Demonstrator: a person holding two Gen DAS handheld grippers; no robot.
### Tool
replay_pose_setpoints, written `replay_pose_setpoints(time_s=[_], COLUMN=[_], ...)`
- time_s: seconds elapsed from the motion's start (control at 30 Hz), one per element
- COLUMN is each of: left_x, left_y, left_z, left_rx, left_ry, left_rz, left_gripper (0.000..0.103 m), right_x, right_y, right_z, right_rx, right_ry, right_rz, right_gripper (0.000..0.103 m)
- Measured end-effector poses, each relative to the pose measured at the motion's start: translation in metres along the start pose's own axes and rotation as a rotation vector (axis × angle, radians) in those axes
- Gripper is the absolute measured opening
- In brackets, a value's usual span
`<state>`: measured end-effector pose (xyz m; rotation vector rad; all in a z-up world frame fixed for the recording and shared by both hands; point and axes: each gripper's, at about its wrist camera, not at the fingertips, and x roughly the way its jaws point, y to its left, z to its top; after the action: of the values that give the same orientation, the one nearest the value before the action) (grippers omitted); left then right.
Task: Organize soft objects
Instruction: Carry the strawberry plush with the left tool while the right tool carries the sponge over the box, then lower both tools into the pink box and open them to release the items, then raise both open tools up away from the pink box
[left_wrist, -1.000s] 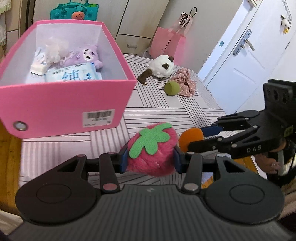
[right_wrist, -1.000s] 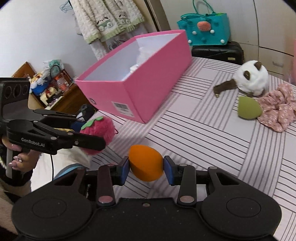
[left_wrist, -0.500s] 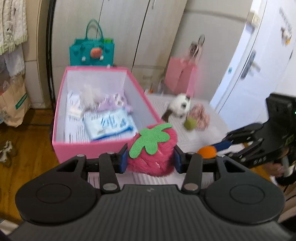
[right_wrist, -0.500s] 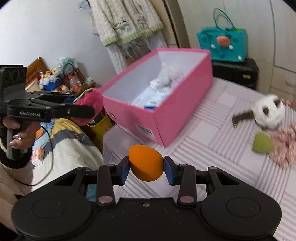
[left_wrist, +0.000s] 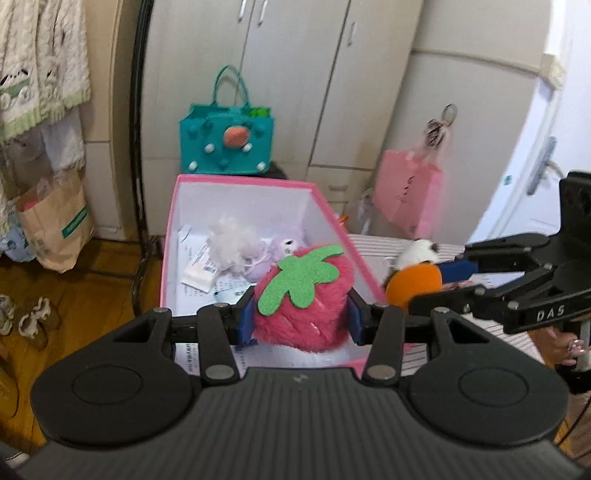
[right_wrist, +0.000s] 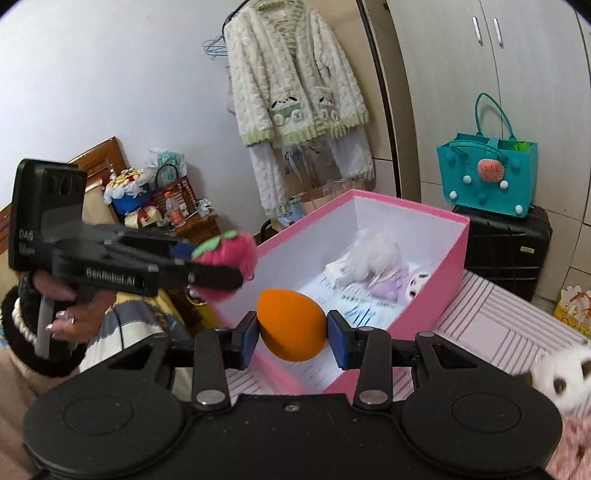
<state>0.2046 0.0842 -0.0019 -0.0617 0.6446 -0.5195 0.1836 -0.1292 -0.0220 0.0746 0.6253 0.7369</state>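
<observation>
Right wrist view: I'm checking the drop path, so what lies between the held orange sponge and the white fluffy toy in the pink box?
Only paper-lined box floor lies between the orange sponge and white fluffy toy.

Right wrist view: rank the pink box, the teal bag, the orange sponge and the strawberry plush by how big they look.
1. pink box
2. teal bag
3. orange sponge, sitting close to the camera, so it may look oversized
4. strawberry plush, partly hidden by the left gripper; its rank against the sponge is unsure
</observation>
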Motion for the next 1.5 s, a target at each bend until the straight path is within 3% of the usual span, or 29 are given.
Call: replay_pose_setpoints(time_s=[0.13,0.4,0.67,0.8,0.93,1.03,1.13,1.27,1.5], left_x=[0.019,0.054,0.086,0.09,0.087,0.092,0.098,0.088,0.051], left_y=[0.005,0.002,-0.002,-0.011,-0.025,-0.024,-0.015,-0.015,-0.013], left_z=[0.006,0.004,0.007,0.002,-0.003,-0.002,0.002,0.004,0.016], left_rx=[0.04,0.193,0.311,0.413,0.479,0.464,0.407,0.374,0.237], left_ry=[0.028,0.071,0.155,0.143,0.132,0.149,0.165,0.127,0.073], left_rz=[0.038,0.205,0.287,0.365,0.352,0.359,0.383,0.404,0.316], left_gripper=[0.046,0.046,0.047,0.046,0.047,0.05,0.05,0.052,0.058], right_x=[0.023,0.081,0.137,0.156,0.167,0.166,0.157,0.132,0.073], right_y=[-0.014,-0.033,-0.054,-0.056,-0.058,-0.058,-0.064,-0.068,-0.052], right_z=[0.018,0.048,0.059,0.061,0.061,0.061,0.063,0.062,0.05], right_rx=[-0.007,-0.021,0.044,0.072,0.093,0.085,0.125,0.155,0.122], right_ry=[0.016,0.109,0.227,0.273,0.287,0.269,0.225,0.167,0.098], right_rz=[-0.016,-0.047,-0.06,-0.05,-0.022,-0.048,-0.03,-0.027,-0.042], right_gripper=[0.046,0.046,0.046,0.047,0.048,0.05,0.061,0.062,0.062])
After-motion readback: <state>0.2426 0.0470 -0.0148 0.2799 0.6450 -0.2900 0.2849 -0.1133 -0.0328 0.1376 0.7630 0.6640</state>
